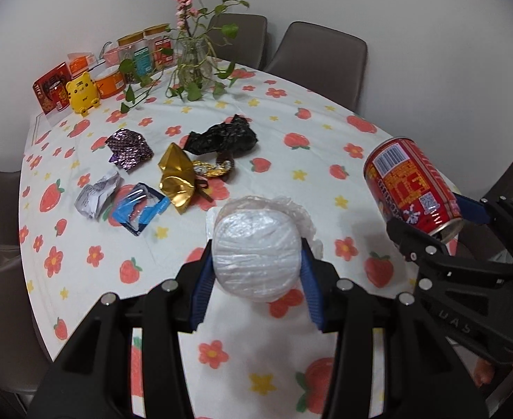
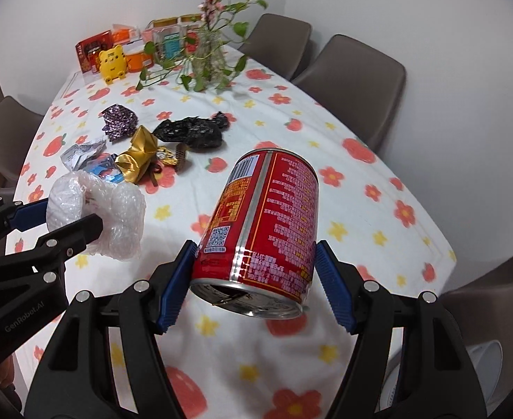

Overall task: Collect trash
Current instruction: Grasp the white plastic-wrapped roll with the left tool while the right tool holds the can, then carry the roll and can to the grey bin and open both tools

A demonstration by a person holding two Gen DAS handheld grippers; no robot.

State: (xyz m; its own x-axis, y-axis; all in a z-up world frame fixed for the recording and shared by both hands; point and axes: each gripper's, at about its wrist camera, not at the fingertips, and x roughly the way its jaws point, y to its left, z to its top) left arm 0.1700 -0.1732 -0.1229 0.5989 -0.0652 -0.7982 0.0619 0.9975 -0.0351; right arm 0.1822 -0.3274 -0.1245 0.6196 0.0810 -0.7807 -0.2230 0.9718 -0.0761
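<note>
Left tongs [image 1: 256,262]: pinching a ball of clear crumpled plastic [image 1: 256,253] between the blue pads, held above the table [image 1: 326,132].
Right tongs [image 2: 254,279]: clamped on a red drink can [image 2: 266,223], tilted, its opened end toward the camera, clear of the cloth.
Loose trash on the table: black plastic bag [image 1: 223,136], gold foil wrapper [image 1: 177,178], purple patterned wrapper [image 1: 130,148], silver wrapper [image 1: 97,193], blue packet [image 1: 139,207], clustered near the middle.
Far end: glass vase with trailing plant [image 1: 193,59], yellow tiger figure [image 1: 81,92], jars and boxes.
Around: brown chairs [image 1: 321,56].
</note>
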